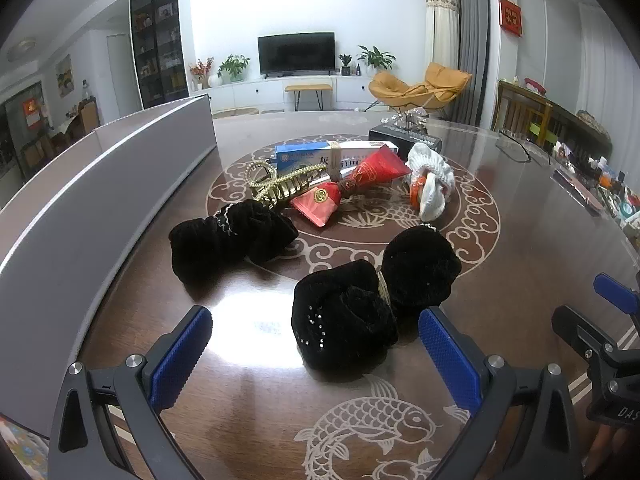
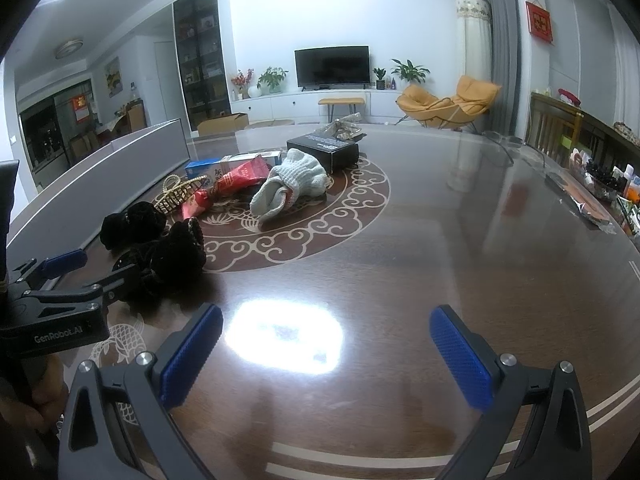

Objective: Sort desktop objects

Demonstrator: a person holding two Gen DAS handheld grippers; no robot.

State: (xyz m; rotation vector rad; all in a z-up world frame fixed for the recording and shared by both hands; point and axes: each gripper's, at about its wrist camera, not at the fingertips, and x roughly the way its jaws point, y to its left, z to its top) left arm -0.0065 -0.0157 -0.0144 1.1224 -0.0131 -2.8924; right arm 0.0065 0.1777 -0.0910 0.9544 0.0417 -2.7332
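Left jaws (image 1: 316,354): mine, spread wide and holding nothing, low over the worktop (image 1: 520,240); the nearest black velvet scrunchie (image 1: 342,320) lies between the 2 blue pads (image 1: 180,356), closer to the right one.
Right jaws (image 2: 326,360): also mine, wide open and empty, above a bare glossy patch with a lamp glare (image 2: 284,340) between the pads.
Other gripper: from the right wrist view, my left tool shows at 9 o'clock; from the left wrist view, my right tool shows at 3 o'clock.
Black scrunchies: 3 in the left wrist view. A second 1 (image 1: 420,268) touches the nearest at its 1 o'clock; the third scrunchie (image 1: 228,240) lies at 11 o'clock, apart from the pair.
Gold hair claw (image 1: 286,186): just past the third scrunchie, at 12 o'clock.
Red pouch (image 1: 318,204): beside the claw, with a red tube (image 1: 372,174) angled behind it.
Blue and white carton (image 1: 304,158): lying flat behind the claw and tube.
White knitted glove (image 1: 432,186): crumpled at 1 o'clock, right of the tube.
Black box (image 2: 324,152): behind the glove, farther back.
Grey panel (image 1: 100,184): runs along the worktop's left edge, 9 to 11 o'clock.
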